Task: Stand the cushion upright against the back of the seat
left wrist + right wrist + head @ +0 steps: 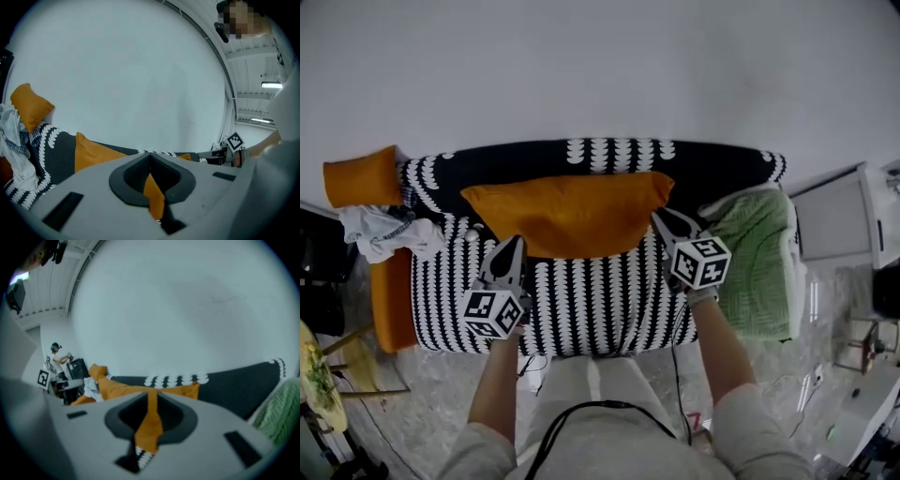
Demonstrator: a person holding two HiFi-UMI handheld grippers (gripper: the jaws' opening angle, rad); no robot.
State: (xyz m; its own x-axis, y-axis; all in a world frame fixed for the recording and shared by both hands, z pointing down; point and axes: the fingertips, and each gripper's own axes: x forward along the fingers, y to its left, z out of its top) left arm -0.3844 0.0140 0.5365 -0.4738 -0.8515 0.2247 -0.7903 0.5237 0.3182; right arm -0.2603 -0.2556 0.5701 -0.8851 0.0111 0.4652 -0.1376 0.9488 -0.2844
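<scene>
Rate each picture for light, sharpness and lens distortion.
Head view: even, soft light, no glare, sharp on the orange fabric cushion, with wide-angle bowing toward the edges. Left gripper view: strong fisheye circle with black corners, and a bright ceiling lamp glaring at the right. Right gripper view: same fisheye, softer overall, with the black-and-white patterned sofa slightly blurred.

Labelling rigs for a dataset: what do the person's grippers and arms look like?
The left gripper and right gripper each have a pale grey shell, dark-lined jaws, and a white marker cube printed with black squares. A thin black cable trails from the right one. Light grey sleeves end near the elbows, leaving forearms bare.
</scene>
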